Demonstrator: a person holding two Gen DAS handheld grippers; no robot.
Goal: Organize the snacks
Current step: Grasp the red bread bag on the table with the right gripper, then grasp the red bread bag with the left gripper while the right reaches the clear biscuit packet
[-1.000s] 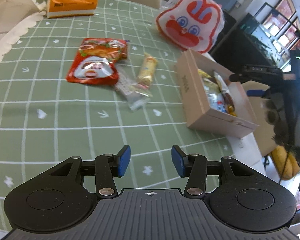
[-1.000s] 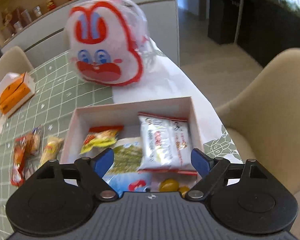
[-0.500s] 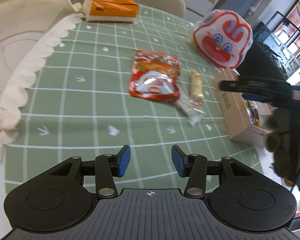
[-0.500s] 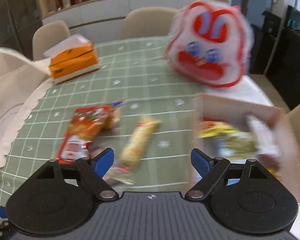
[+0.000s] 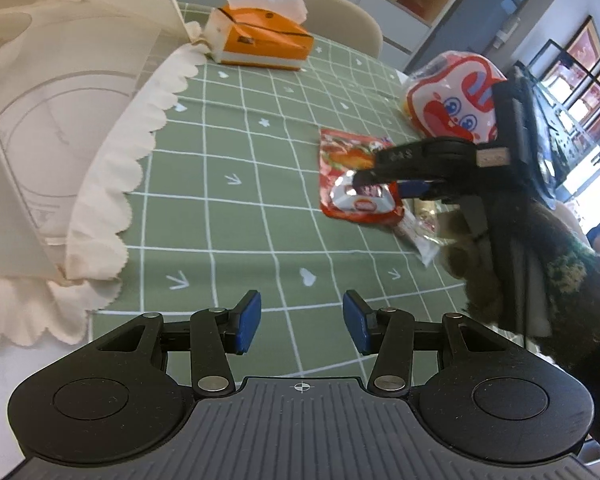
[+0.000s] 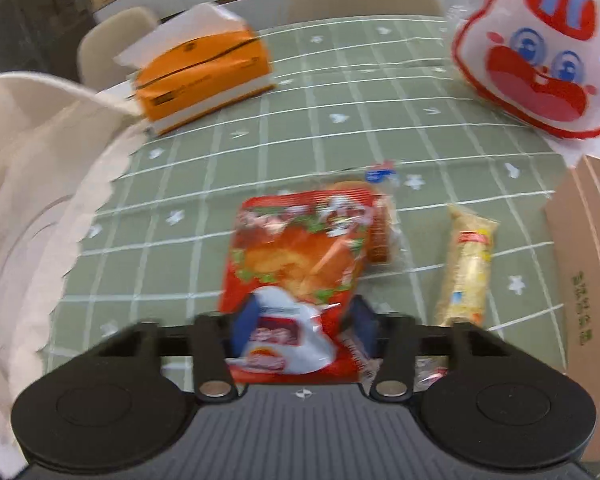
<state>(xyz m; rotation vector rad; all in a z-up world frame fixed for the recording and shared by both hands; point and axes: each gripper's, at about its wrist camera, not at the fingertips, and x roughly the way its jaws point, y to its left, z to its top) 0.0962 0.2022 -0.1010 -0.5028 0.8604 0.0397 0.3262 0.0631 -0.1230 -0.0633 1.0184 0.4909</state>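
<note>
A red snack bag point(image 6: 300, 256) lies flat on the green checked tablecloth point(image 6: 340, 88); it also shows in the left wrist view point(image 5: 354, 172). My right gripper point(image 6: 304, 320) is low over the bag's near end, its blue pads on either side of it with a gap, still open. A yellow wafer bar point(image 6: 470, 264) lies to the right of the bag, and a clear-wrapped snack point(image 5: 416, 232) lies partly under it. The cardboard snack box point(image 6: 580, 280) stands at the right edge. My left gripper point(image 5: 302, 324) is open and empty over the near table.
An orange tissue box point(image 6: 204, 76) stands at the back left. A rabbit-face bag point(image 6: 540, 52) stands at the back right. A white scalloped cloth point(image 5: 112, 152) and a white box point(image 5: 60, 100) cover the table's left side. Chairs stand behind the table.
My right gripper swung left from over the box, came down over the red bag, and its jaws narrowed around the bag's end. My left gripper drew back and turned left.
</note>
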